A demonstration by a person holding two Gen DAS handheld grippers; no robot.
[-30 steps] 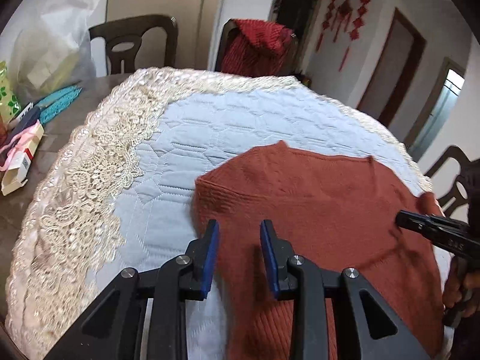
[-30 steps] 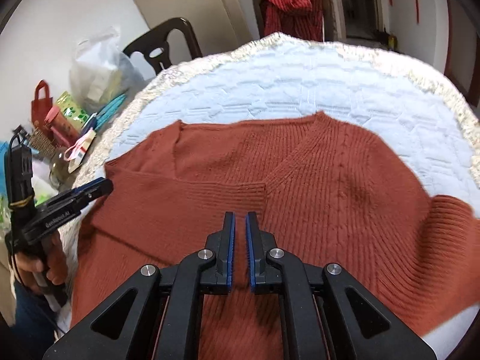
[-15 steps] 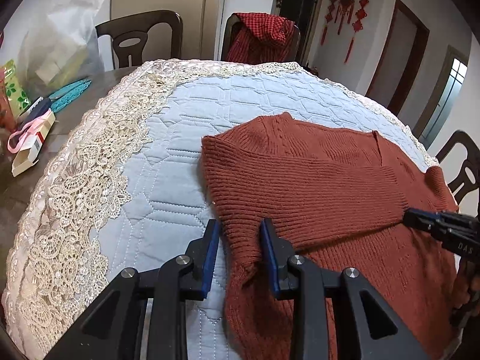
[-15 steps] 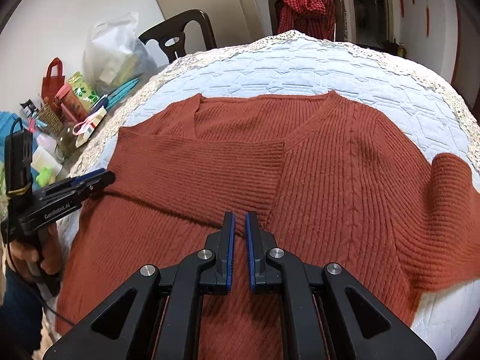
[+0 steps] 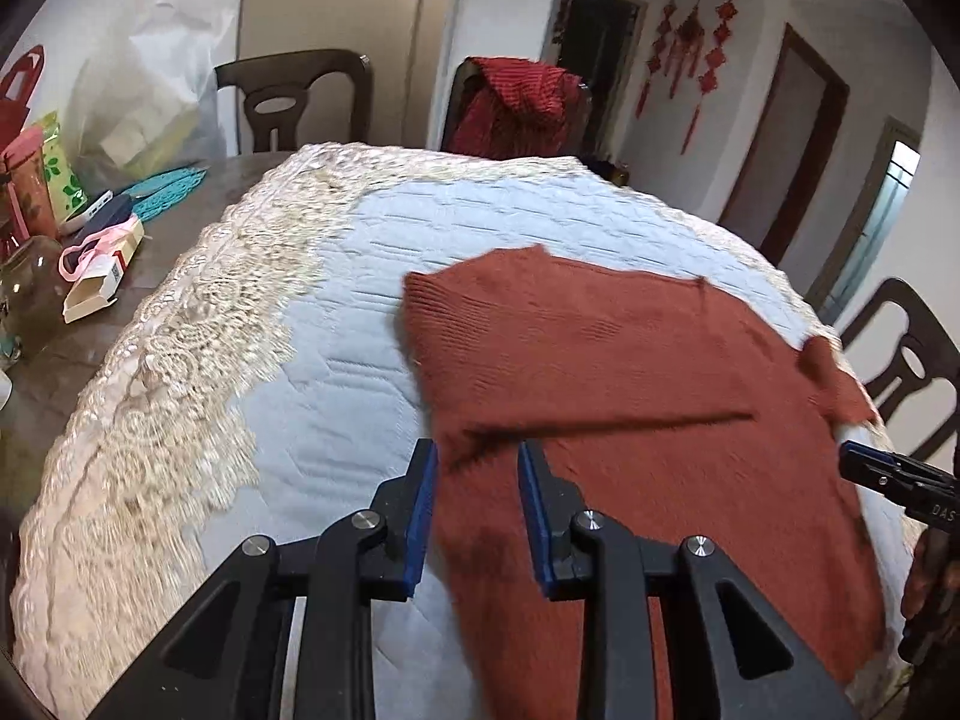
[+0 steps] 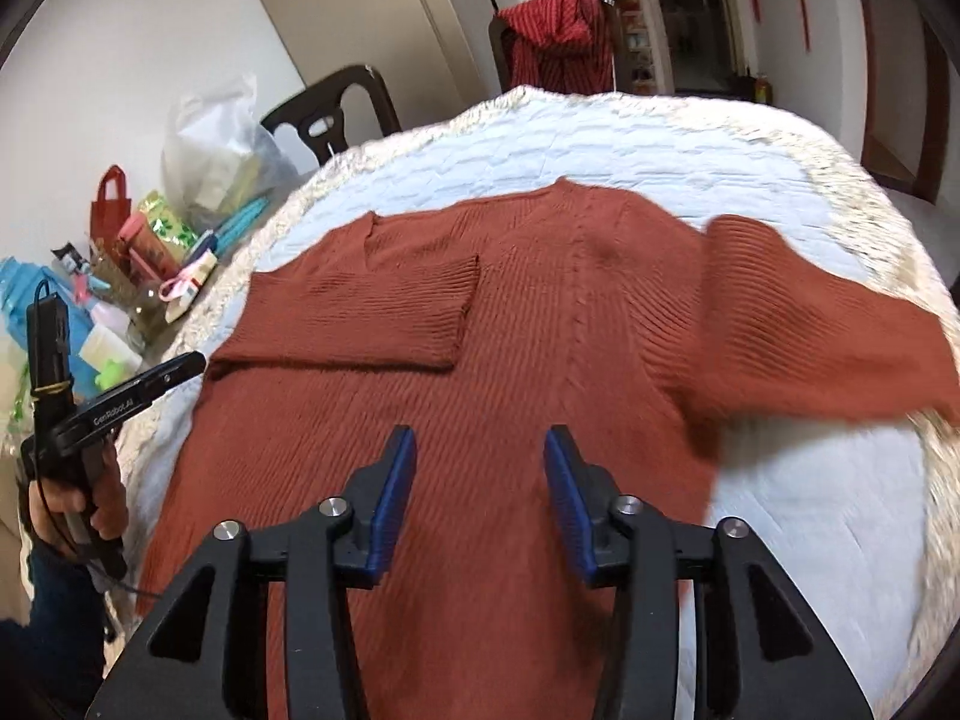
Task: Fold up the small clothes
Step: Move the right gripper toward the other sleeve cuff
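My other claw, the left gripper [image 6: 186,367], says "GenRobot.AI" on its side. My right gripper [image 6: 478,483] has just spread open, empty, over the red sweater [image 6: 540,360] lying flat ahead. The left is part open, empty, above the quilted cloth [image 5: 336,360], chairs [image 5: 294,99] behind.

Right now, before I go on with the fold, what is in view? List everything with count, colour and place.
rust-red ribbed knit sweater: 1, spread on the cover, one sleeve folded across the chest, the other out flat
quilted pale-blue table cover with cream lace edge: 1, over the table
dark wooden chairs: at least 3, around the table
red checked garment: 1, draped on a far chair
white plastic bag: 1, table's far side
small clutter: several, mixed colours, beside the bag
left gripper: black, blue pads, open over the sweater's edge
right gripper: black, blue pads, just opened, nothing between
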